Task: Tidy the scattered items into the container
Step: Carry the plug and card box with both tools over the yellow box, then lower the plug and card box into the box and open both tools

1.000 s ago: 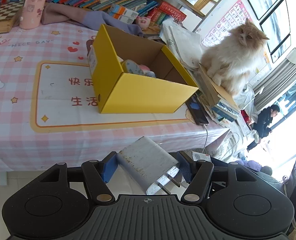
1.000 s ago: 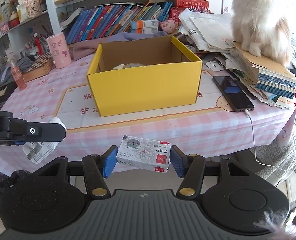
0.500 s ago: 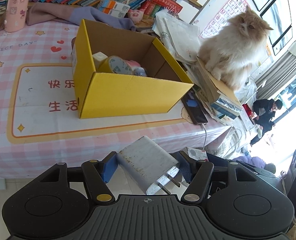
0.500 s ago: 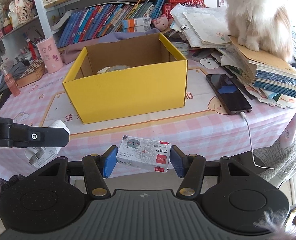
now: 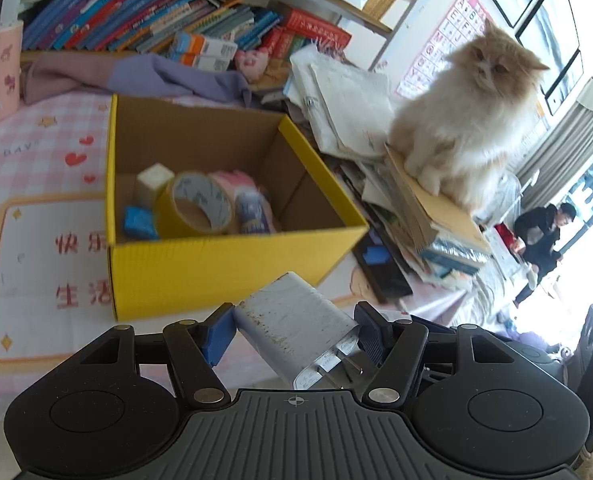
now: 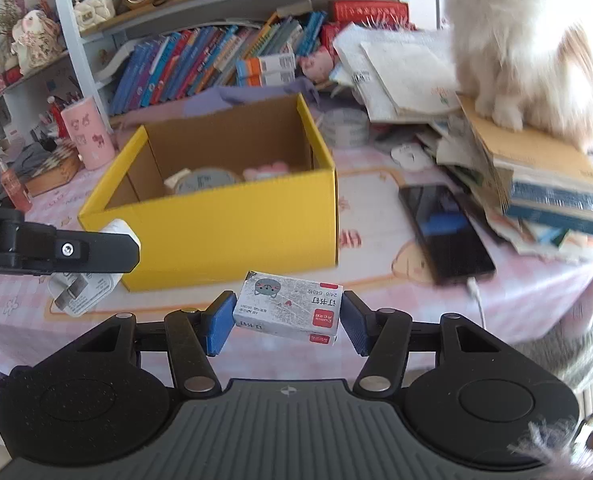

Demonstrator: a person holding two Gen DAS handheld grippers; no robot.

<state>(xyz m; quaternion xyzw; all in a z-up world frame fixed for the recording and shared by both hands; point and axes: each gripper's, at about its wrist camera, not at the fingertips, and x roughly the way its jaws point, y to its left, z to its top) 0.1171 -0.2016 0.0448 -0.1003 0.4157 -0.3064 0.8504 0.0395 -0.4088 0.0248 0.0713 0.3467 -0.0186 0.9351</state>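
Note:
An open yellow cardboard box (image 5: 224, 268) stands on the pink checked tablecloth; it also shows in the right wrist view (image 6: 232, 232). Inside lie a tape roll (image 5: 194, 208), a blue item (image 5: 138, 222), a white block and a pink packet. My left gripper (image 5: 294, 332) is shut on a white plug charger (image 5: 296, 324), just in front of the box's near wall. My right gripper (image 6: 282, 318) is shut on a small staple box (image 6: 288, 306), in front of the box. The left gripper with its charger (image 6: 84, 288) shows at the left of the right wrist view.
A fluffy cat (image 5: 464, 120) sits on a stack of books and papers right of the box. A black phone (image 6: 444, 232) on a cable lies between them. A pink cup (image 6: 88, 136), a purple cloth and a bookshelf stand behind the box.
Both grippers have moved closer to the yellow box and higher, so its inside now shows. Each still holds its item.

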